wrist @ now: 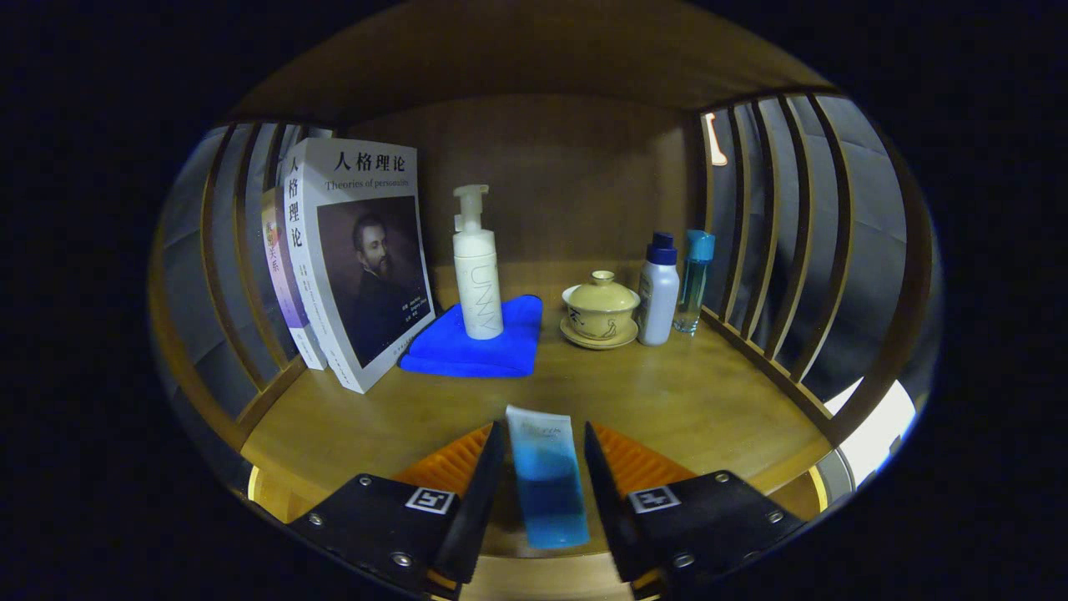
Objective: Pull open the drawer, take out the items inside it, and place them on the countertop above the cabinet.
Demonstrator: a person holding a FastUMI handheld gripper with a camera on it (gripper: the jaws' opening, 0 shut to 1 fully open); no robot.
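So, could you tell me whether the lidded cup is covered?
Covered: the lid sits on the lidded cup, beyond the gripper and blue tube.

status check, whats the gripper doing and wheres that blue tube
Gripper open, fingers either side of blue tube, gaps showing, not pressing. Tube lies on countertop, near front edge. Ahead: pump bottle on blue cloth, lidded cup; well clear.

The front book [360, 275] reads "人格理论" on cover and spine, with "Theories of personality" beneath the cover title. The pump bottle [476, 280] carries "UNNY" running up its side (faint). Print on the tube [544, 467] is too blurred to read.
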